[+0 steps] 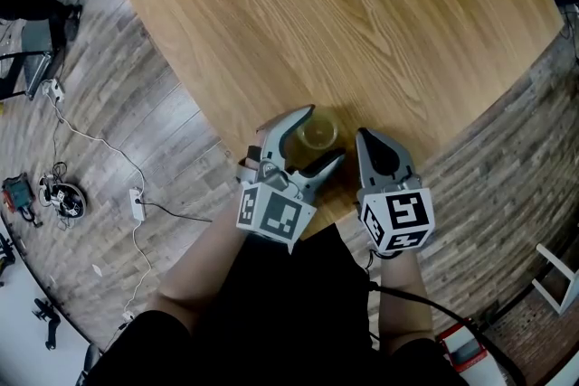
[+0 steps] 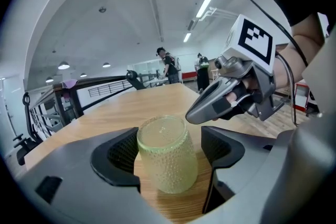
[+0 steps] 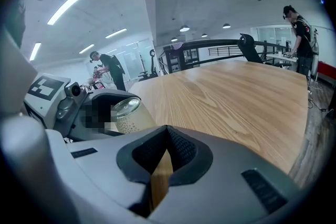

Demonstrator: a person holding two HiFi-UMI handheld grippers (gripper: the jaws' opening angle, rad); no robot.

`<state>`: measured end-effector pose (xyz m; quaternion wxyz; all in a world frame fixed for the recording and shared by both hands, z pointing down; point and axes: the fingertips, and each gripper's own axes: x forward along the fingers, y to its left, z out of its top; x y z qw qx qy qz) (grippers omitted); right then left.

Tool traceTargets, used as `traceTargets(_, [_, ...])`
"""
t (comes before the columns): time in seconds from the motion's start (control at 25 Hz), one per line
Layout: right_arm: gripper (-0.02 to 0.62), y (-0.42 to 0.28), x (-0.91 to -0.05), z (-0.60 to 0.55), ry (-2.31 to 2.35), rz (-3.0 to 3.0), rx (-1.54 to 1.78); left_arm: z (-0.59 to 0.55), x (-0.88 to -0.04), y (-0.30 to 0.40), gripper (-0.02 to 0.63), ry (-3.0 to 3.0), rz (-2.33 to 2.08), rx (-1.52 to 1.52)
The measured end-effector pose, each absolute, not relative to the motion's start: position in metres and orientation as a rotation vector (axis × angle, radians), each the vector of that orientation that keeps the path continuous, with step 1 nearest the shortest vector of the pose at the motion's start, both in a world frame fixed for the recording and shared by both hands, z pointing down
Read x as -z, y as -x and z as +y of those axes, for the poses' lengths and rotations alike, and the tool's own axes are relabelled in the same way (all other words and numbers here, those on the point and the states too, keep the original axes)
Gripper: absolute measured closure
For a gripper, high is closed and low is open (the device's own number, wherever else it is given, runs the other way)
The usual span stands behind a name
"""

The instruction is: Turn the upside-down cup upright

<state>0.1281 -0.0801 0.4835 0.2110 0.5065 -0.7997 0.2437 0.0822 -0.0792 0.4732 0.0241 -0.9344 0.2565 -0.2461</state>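
Far left, a power strip and cables lie on the wood floor, well clear of the bench.

Your left tool is released. Its jaws stand wide, one on each side of the cup, not clamping. Bare wood shows between the cup and the right-hand jaw. The left-hand jaw is just beside the glass; can't tell if it touches.

The cup is pale yellow-green dotted glass. It stands base up, mouth down on the bench, close to the near corner by your body.

Your right tool sits just right of the cup, apart from it. It's clenched, jaws together with nothing in them, and it slopes down toward the bench top.
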Motion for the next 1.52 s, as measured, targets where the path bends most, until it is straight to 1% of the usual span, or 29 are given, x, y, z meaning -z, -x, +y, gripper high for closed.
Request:
traceTargets(0.2, [0.581,-0.128,-0.463,-0.079,-1.411,-2.217,-0.647,-0.063,-0.436,-0.060,0.241,2.904,0.777,0.710])
traceTargets(0.4, [0.581,-0.125,-0.417,-0.077,-1.457,-2.246,-0.575,-0.067,-0.370,-0.040,0.242,2.882,0.906,0.530])
traceTargets(0.44, [0.581,-0.121,-0.407,-0.075,-1.469,-2.252,-0.557,-0.066,-0.358,-0.036,0.267,2.874,0.942,0.497])
traceTargets(0.52, [0.581,-0.112,-0.390,-0.067,-1.488,-2.262,-0.519,-0.061,-0.337,-0.029,0.398,2.854,1.023,0.436])
traceTargets(0.56, [0.581,-0.106,-0.382,-0.062,-1.497,-2.269,-0.504,-0.057,-0.329,-0.025,0.437,2.846,1.061,0.405])
traceTargets(0.68, [0.581,-0.091,-0.362,-0.046,-1.513,-2.289,-0.463,-0.047,-0.310,-0.015,0.596,2.827,1.176,0.332])
traceTargets(0.88, [0.581,-0.071,-0.333,-0.015,-1.523,-2.308,-0.402,-0.024,-0.305,-0.006,0.598,2.937,1.333,0.313])
traceTargets(1.04, [0.581,-0.062,-0.312,0.003,-1.505,-2.320,-0.375,-0.008,-0.302,-0.005,0.598,2.998,1.307,0.366])
traceTargets(1.36, [0.581,-0.067,-0.275,0.010,-1.525,-2.346,-0.319,0.003,-0.278,-0.008,0.598,3.006,1.266,0.344])
traceTargets(1.52, [0.581,-0.058,-0.271,0.012,-1.521,-2.362,-0.325,0.001,-0.274,-0.005,0.598,2.986,1.247,0.350])
